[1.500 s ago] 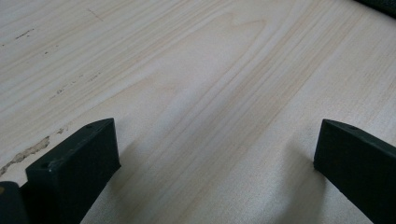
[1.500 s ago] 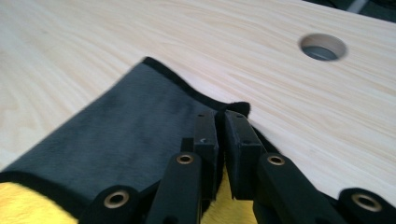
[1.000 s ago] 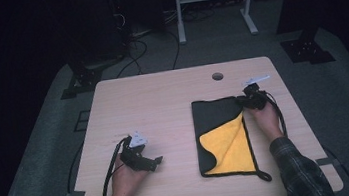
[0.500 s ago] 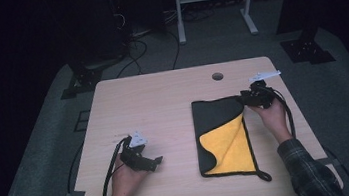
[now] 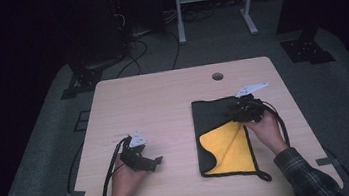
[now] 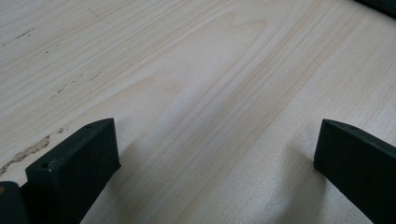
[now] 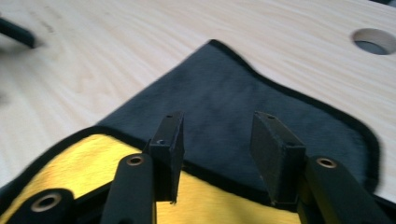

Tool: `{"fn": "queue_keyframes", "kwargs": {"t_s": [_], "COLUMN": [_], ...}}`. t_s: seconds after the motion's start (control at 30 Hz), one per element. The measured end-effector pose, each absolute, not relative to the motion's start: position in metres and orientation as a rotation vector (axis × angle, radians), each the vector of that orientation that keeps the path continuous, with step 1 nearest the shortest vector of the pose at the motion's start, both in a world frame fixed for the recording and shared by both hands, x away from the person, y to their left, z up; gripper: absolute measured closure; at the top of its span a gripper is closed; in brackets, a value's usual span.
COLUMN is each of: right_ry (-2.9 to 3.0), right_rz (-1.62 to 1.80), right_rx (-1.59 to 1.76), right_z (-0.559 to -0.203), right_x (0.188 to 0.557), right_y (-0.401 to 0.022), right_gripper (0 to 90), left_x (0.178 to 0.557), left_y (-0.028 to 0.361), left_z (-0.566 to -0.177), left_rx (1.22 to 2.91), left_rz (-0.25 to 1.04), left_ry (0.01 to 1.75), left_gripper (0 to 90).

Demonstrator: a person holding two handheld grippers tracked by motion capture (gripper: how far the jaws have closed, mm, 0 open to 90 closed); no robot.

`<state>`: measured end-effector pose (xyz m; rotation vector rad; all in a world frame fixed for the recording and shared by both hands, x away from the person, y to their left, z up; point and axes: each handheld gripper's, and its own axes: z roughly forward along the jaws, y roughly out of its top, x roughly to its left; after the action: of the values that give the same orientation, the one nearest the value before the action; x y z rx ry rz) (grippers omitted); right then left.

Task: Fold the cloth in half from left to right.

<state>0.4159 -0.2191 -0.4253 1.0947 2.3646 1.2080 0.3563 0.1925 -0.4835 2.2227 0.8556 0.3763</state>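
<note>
While the left gripper (image 5: 156,161) rests low on the bare left part of the table (image 5: 162,99), its jaws stand wide apart with nothing but wood grain between them, as the left gripper view confirms (image 6: 215,154). The cloth (image 5: 215,118) lies flat on the right half of the table, black side up, with one part folded over so that its yellow side (image 5: 229,149) faces up on the near portion. A black border runs round the cloth's edge. The right gripper (image 5: 232,115) hangs over the far part of the cloth, close to the edge of the yellow fold. In the right gripper view, its jaws (image 7: 217,140) are partly apart and have just been opening; nothing is clamped between them, and the black cloth surface (image 7: 243,93) shows through the gap. A round hole (image 5: 217,76) sits in the tabletop beyond the cloth, well apart from it.
</note>
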Motion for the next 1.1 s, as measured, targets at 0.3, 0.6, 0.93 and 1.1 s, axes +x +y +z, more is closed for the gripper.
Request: {"fn": "queue_keyframes", "kwargs": {"t_s": [0.3,0.6,0.93,1.1], "right_ry": [2.469,2.547,2.614,2.619], "right_rz": [1.223,1.206,1.118,1.078], "right_rx": [0.991,0.899,0.869,0.83], "right_z": [-0.431,-0.44,-0.464,-0.467], "right_x": [0.396,0.389,0.393,0.39], "right_y": [-0.185,-0.146,-0.125,-0.121], "right_gripper": [43.3,39.3,39.2,42.5], "left_x": [0.356,0.356,0.356,0.356], "left_y": [0.192,0.192,0.192,0.192], "left_z": [-0.483,-0.483,-0.483,-0.484], "left_rx": [2.221,2.221,2.222,2.22], "left_rz": [0.376,0.376,0.378,0.378], "left_ry": [0.857,0.857,0.855,0.856], "left_gripper": [0.0,0.0,0.0,0.0]}}
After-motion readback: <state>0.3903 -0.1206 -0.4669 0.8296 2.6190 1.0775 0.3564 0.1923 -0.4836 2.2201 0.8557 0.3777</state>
